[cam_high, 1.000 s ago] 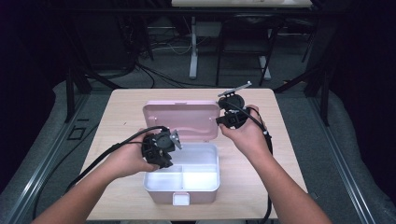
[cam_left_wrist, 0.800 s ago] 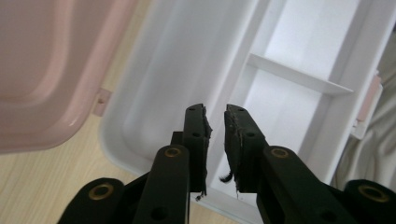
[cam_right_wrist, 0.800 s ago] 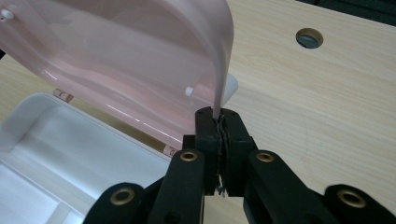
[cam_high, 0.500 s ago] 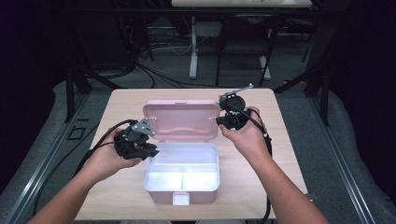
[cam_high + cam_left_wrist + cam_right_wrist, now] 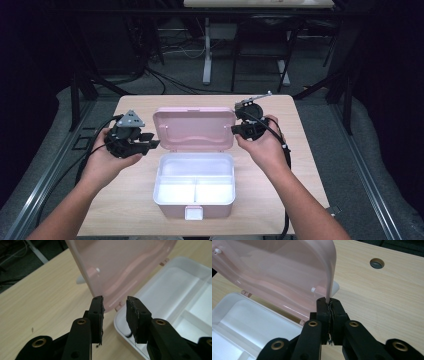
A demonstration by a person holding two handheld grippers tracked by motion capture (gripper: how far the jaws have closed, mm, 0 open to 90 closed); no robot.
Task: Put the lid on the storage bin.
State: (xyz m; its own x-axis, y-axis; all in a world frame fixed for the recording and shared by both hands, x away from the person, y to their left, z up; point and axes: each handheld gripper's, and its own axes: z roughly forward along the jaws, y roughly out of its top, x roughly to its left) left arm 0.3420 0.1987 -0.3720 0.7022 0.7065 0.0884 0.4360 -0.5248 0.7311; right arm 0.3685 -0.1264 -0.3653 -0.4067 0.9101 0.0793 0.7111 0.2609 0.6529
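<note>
- The box (image 5: 194,186), white with a pink lid (image 5: 194,128), sits in the middle of the table (image 5: 300,150), its long side running left to right across the person's front; the lid stands up from the far edge.
- The right gripper (image 5: 244,126) has its jaws pinched shut on the lid's right edge, so the thin pink wall runs straight up from between the pads (image 5: 322,312) in the right gripper view.
- The left gripper (image 5: 148,143) hangs just off the lid's left edge, apart from it, with jaws partly apart and nothing between them; they have just been opening.
- In the left gripper view the lid's lower left corner (image 5: 107,307) lies directly ahead of the gap, beyond the tips, with the box's white rim (image 5: 120,325) below and to the right.
- The left hand is the free one and the nearer to that edge; judged from this, a short move toward the lid would bring the edge into the gap, mirroring the right side's hold.
- The lid's plane lies edge-on to both grippers, which suits a pinch from either end.
</note>
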